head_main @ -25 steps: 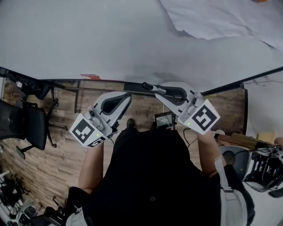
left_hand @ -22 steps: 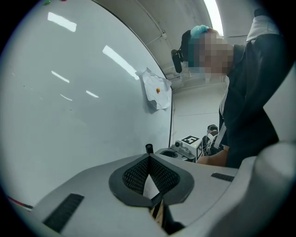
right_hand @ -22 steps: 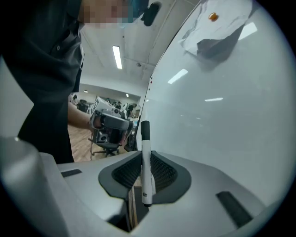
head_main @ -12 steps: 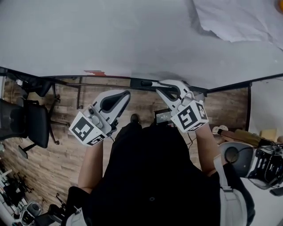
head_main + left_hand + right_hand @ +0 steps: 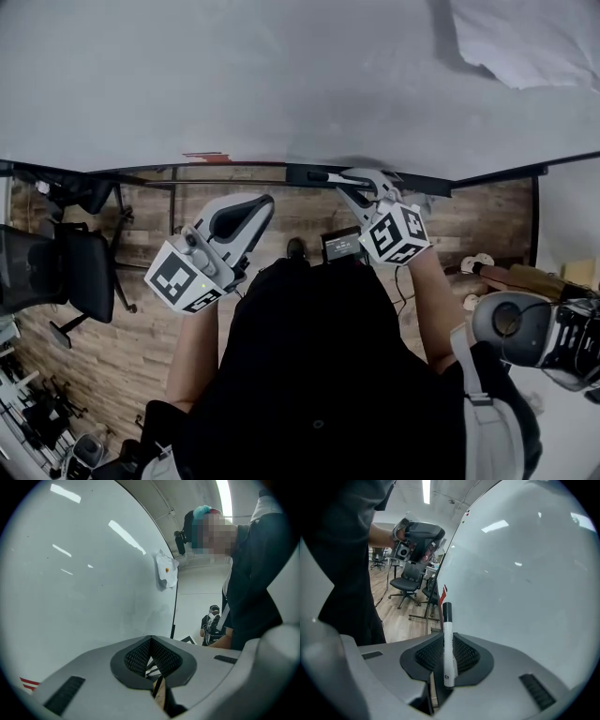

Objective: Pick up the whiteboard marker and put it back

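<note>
R tongs (image 5: 447, 660) clenched on whiteboard marker (image 5: 448, 639): white barrel, black cap, cap end sticking out past the tips, close to whiteboard (image 5: 525, 573) lower edge. L tongs (image 5: 150, 656) pressed together, nothing between, also near whiteboard.

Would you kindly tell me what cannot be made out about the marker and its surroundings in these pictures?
Print on the whiteboard marker: right gripper view, too small to read.
Marker's resting place: head view, only a thin dark strip under the whiteboard, too small to tell a tray.
Sheet of paper: head view, cut off by the top edge.
Small screen: head view, text too small.
</note>
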Demonstrator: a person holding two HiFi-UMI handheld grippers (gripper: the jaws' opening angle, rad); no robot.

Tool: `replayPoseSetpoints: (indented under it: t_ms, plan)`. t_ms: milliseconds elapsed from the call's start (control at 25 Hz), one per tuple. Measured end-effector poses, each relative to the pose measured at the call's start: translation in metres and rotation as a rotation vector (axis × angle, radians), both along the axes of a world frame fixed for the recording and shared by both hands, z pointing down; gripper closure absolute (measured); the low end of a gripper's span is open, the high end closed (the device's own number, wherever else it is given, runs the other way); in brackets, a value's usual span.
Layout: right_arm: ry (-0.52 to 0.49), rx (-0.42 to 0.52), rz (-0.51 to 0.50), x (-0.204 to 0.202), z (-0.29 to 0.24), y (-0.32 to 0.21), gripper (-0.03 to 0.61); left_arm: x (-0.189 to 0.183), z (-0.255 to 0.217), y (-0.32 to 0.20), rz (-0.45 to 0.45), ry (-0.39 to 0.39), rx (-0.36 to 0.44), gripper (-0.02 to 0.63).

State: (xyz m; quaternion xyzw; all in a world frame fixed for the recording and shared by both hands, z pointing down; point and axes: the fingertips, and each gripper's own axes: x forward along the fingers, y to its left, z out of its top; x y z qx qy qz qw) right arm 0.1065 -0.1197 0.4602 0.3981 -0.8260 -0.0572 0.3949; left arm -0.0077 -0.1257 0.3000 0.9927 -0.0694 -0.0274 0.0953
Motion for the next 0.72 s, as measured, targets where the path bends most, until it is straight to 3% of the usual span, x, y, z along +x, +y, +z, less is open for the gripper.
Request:
replayPoseSetpoints:
  t_ms: [720]
  plan:
    - [0.007, -0.104, 0.035, 0.010, 0.102, -0.007, 0.506, -0.021, 0.028, 0.001, 0.018, -0.078, -0.008, 0.602]
